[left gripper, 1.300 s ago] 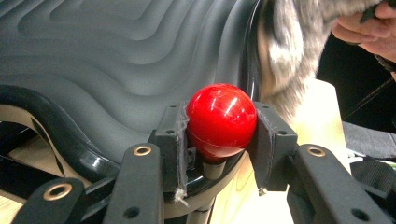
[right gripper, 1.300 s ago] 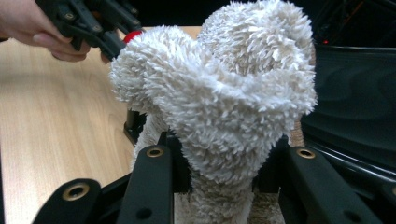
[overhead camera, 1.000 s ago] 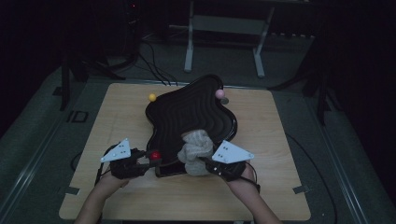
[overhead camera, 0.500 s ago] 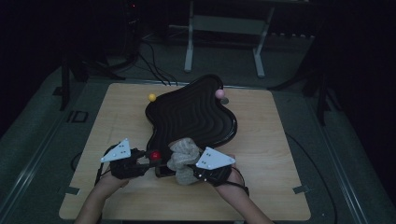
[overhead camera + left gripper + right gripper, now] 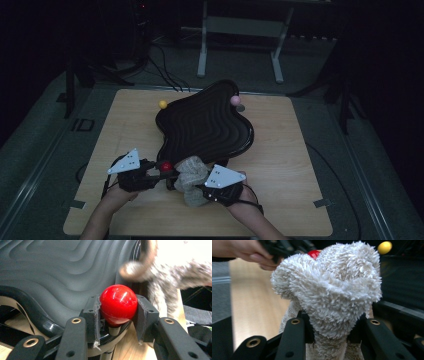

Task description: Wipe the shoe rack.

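A red ball [image 5: 118, 304] sits clamped between the pads of the left gripper [image 5: 159, 172], at the near rim of a black wavy tray [image 5: 205, 127]. In the left gripper view the ball rests on a short post just above the tray's glossy edge, with both pads pressed against its sides. Just beside it, a fluffy beige cloth [image 5: 329, 290] is bunched up and clamped in the jaws of the right gripper [image 5: 196, 186], its loose top bulging above the pads. In the high view the cloth lies between the two grippers, near the front edge of the tabletop [image 5: 290, 190], touching or nearly touching the tray's near rim. The tray itself takes up the middle of the tabletop. A yellow ball [image 5: 162, 104] stands at the tray's far left edge, and a pink ball [image 5: 235, 100] at its far right edge, both toward the back of the tabletop. A hand holds each gripper from the front edge.
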Demonstrator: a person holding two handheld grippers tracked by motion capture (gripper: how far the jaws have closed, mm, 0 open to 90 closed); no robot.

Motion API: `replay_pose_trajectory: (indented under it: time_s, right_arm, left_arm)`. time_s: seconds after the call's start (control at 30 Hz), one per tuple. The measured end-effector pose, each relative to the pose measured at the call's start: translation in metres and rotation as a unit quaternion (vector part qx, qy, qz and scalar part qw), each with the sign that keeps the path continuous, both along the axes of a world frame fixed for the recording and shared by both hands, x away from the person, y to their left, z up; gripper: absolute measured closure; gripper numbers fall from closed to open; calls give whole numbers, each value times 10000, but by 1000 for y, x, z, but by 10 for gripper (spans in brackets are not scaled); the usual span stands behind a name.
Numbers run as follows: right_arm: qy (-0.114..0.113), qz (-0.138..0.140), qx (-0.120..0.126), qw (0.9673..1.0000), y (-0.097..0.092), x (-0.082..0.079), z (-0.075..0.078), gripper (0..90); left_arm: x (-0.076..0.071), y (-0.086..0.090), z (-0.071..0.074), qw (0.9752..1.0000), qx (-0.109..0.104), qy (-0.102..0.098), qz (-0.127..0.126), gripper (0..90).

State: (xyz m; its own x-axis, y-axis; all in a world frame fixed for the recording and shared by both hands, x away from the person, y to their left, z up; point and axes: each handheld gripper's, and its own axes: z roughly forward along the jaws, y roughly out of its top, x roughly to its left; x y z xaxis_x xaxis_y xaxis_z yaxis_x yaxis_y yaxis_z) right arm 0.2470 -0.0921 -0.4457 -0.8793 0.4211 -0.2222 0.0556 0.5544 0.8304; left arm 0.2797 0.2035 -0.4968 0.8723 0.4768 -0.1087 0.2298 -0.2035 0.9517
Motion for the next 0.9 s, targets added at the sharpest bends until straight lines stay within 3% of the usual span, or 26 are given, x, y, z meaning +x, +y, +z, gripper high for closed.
replay_pose_trajectory:
  time_s: [0.07, 0.23, 0.4, 0.57, 0.63, 0.67, 0.7, 0.77, 0.83, 0.9]
  right_arm:
    - [145, 141, 60, 9998, -4, -6, -6, 666]
    - [317, 123, -62, 9994, -18, -10, -26, 665]
    - [515, -368, -6, 9980, -48, 8, -46, 665]
    - [669, -1033, -91, 9924, -75, 47, -68, 666]
    - [639, -1249, 123, 9900, -85, 62, -67, 666]
    - [639, -1249, 123, 9900, -85, 62, -67, 666]
    - [500, -1414, 342, 9881, -90, 76, -60, 666]
    - [398, -1459, 512, 9872, -90, 86, -55, 666]
    - [139, -1426, 660, 9875, -89, 97, -55, 666]
    - [119, -1467, 740, 9863, -88, 103, -59, 665]
  left_arm:
    - [0, 0, -1, 10000, -38, -3, -6, 599]
    - [-1, 0, -1, 10000, -30, -32, 26, 599]
    - [-1, 0, -1, 10000, -6, -51, 34, 598]
    - [-1, 0, 0, 10000, 4, -57, 37, 599]
    - [-1, -1, 0, 10000, 6, -59, 41, 599]
    - [-1, -1, 0, 10000, 6, -59, 41, 599]
    - [-1, 0, -1, 10000, -25, -44, 29, 599]
    - [0, 0, -1, 10000, -27, -39, 21, 599]
    - [0, -1, -1, 10000, -40, -37, 34, 600]
    - [1, 0, -1, 10000, -35, -34, 31, 600]
